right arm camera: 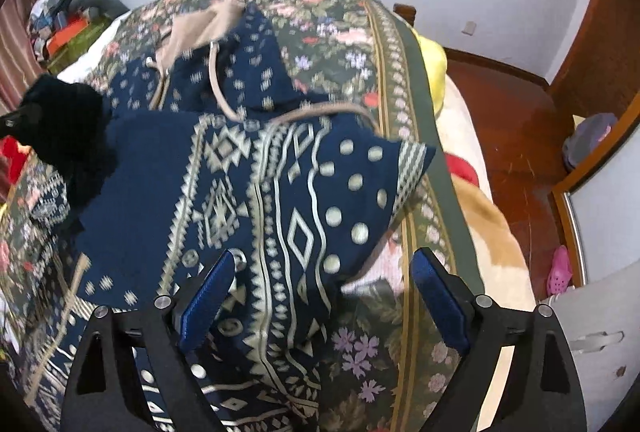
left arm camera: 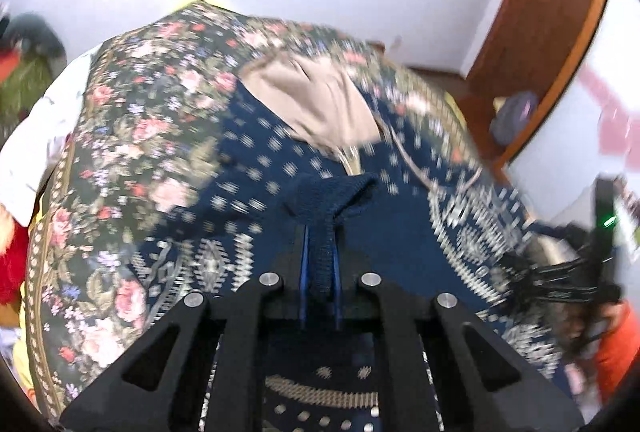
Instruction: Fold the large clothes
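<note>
A navy hoodie (left arm camera: 392, 228) with a cream geometric pattern lies spread on a floral bedspread (left arm camera: 132, 112). Its beige hood lining (left arm camera: 320, 104) faces up at the far end. My left gripper (left arm camera: 319, 236) is shut on a ribbed navy edge (left arm camera: 332, 192) of the hoodie, and the cloth bunches above the pads. In the right wrist view the hoodie (right arm camera: 280, 192) has a folded sleeve or side panel with dots pointing right. My right gripper (right arm camera: 326, 258) stands open just above this panel, with its blue pads (right arm camera: 208, 300) wide apart and pressing on nothing.
The bedspread (right arm camera: 360, 44) ends at the right over a yellow pillow (right arm camera: 432, 60) and an orange blanket. Beyond it are a red-brown floor (right arm camera: 512, 136), a wooden door frame (left arm camera: 540, 32) and a pink shoe (right arm camera: 560, 272). Piled things (right arm camera: 60, 24) sit far left.
</note>
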Demonstrator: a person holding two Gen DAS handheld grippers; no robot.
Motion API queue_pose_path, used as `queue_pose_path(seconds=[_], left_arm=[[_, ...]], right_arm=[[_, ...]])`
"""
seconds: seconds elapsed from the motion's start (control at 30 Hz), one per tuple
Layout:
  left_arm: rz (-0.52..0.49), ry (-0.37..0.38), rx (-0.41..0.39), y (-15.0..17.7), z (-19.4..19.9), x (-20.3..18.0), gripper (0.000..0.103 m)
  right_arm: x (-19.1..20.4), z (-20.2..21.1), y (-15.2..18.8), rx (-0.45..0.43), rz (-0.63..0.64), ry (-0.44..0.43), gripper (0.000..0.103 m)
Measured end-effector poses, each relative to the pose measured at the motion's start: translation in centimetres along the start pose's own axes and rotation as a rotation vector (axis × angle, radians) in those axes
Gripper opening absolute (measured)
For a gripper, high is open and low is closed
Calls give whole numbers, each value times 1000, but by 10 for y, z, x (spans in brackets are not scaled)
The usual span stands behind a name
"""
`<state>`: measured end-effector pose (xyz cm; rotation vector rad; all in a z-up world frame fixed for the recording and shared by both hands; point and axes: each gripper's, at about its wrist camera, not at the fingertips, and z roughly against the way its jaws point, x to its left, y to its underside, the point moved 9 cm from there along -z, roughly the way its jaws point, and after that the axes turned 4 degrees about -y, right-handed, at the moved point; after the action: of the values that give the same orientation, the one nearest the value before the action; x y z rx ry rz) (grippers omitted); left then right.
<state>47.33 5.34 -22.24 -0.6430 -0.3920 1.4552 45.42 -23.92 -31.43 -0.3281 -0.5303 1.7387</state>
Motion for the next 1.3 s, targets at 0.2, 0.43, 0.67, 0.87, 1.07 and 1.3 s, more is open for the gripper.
queue_pose_path(seconds=[0.2, 0.43, 0.67, 0.87, 1.07, 1.3], left_arm=[[165, 5, -18, -8, 39, 65, 9], [249, -81, 71, 32, 12, 127, 8], [329, -111, 167, 84, -24, 161, 8], [311, -213, 245, 111, -50, 181, 8], [226, -308, 210, 97, -30, 191, 8], [92, -240, 109, 77, -15, 136, 63]], right_arm=[[5, 2, -20, -31, 4, 21, 89], [3, -31, -12, 56, 21, 77, 89], [-10, -41, -10, 65, -20, 39, 101], [-17, -43, -12, 86, -46, 29, 103], [-19, -32, -24, 72, 11, 97, 103], [-10, -34, -49, 33, 3, 98, 103]])
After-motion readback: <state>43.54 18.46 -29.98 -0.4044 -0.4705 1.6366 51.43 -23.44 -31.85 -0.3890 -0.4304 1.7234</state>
